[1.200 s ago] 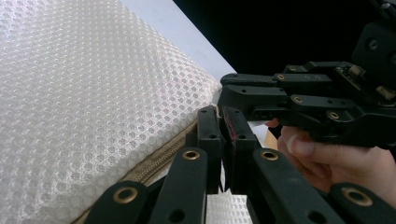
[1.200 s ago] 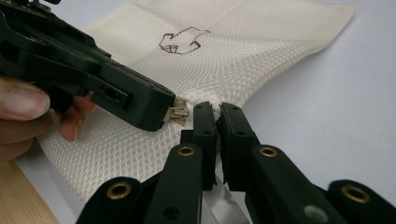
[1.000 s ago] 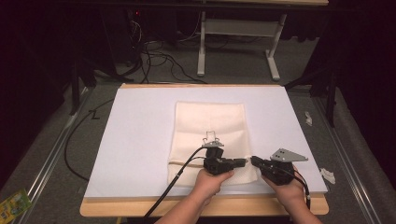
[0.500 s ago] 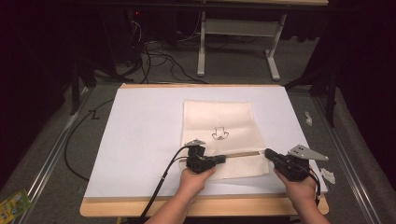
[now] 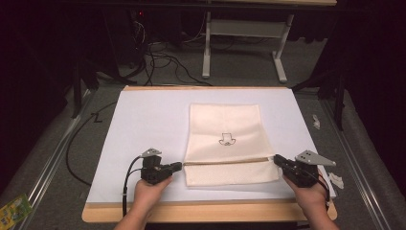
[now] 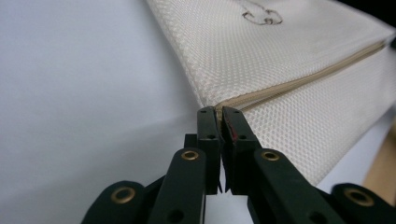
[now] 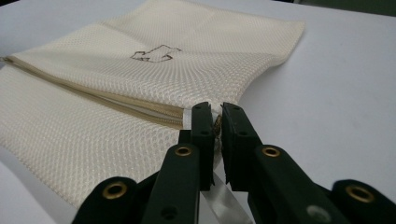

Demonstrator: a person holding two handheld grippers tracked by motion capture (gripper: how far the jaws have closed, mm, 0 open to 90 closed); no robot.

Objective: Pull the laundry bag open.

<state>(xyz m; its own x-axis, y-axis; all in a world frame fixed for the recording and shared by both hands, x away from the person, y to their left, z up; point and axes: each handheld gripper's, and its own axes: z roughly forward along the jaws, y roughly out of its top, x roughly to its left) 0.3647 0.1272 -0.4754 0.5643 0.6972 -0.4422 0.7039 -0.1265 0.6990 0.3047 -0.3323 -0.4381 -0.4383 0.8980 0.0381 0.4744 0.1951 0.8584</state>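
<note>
We are gripping a cream mesh bag (image 5: 225,129) at both ends of its zipper (image 6: 299,84): our left gripper (image 5: 178,166) is clamping the left end, our right gripper (image 5: 277,161) the right end. The bag is lying flat mid-mat (image 5: 143,124), white surface lying bare all around.
</note>
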